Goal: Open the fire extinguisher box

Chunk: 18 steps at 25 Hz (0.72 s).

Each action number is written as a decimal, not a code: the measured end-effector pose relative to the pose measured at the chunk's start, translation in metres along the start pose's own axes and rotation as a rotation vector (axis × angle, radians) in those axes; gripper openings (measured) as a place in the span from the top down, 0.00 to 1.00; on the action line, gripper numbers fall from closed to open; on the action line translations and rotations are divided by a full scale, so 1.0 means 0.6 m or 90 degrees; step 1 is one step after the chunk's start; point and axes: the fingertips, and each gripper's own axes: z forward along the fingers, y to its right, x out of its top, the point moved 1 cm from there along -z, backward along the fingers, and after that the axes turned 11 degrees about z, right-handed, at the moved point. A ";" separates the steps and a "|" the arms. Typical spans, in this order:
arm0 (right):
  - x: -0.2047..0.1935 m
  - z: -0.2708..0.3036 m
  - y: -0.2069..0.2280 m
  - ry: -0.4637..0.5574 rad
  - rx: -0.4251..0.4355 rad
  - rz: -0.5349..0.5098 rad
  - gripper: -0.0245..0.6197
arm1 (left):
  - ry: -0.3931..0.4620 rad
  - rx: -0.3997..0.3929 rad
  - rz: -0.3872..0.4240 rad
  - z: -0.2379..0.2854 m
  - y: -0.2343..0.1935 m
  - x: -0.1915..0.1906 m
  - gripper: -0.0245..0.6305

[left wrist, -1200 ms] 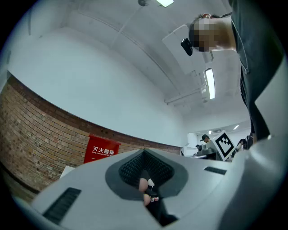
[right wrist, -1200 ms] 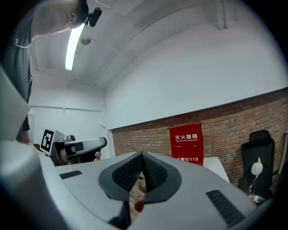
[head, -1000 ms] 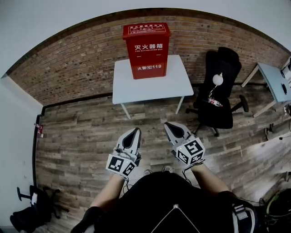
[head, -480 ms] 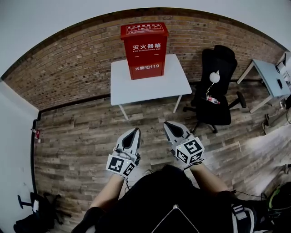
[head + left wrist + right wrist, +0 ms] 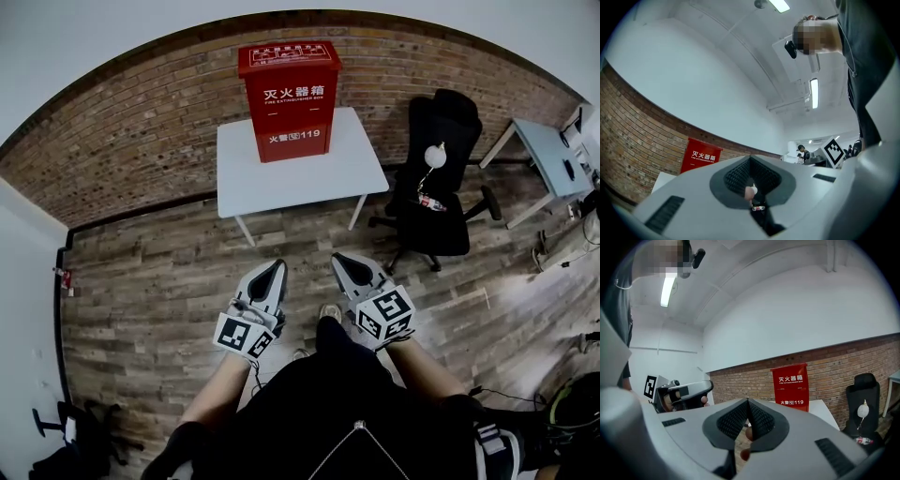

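Since a second ago, the fire extinguisher box (image 5: 289,101) and its white counter (image 5: 349,171) have drifted left in our head view. The box stands upright at the back of the counter, against the brick wall (image 5: 141,141), lid closed. Left tool (image 5: 276,271) and right tool (image 5: 341,262) hang side by side over the wooden floor (image 5: 150,281), well apart from the counter. Both have their jaws pressed together, nothing held.
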 end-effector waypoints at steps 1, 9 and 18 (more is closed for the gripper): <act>0.004 0.011 0.008 0.003 0.003 0.005 0.93 | -0.002 0.009 -0.001 0.009 -0.012 -0.001 0.89; 0.043 0.077 0.064 0.021 0.043 0.015 0.93 | -0.020 0.039 -0.005 0.077 -0.063 -0.017 0.89; 0.078 0.143 0.172 -0.014 0.097 0.033 0.93 | -0.038 0.076 0.007 0.194 -0.095 -0.040 0.89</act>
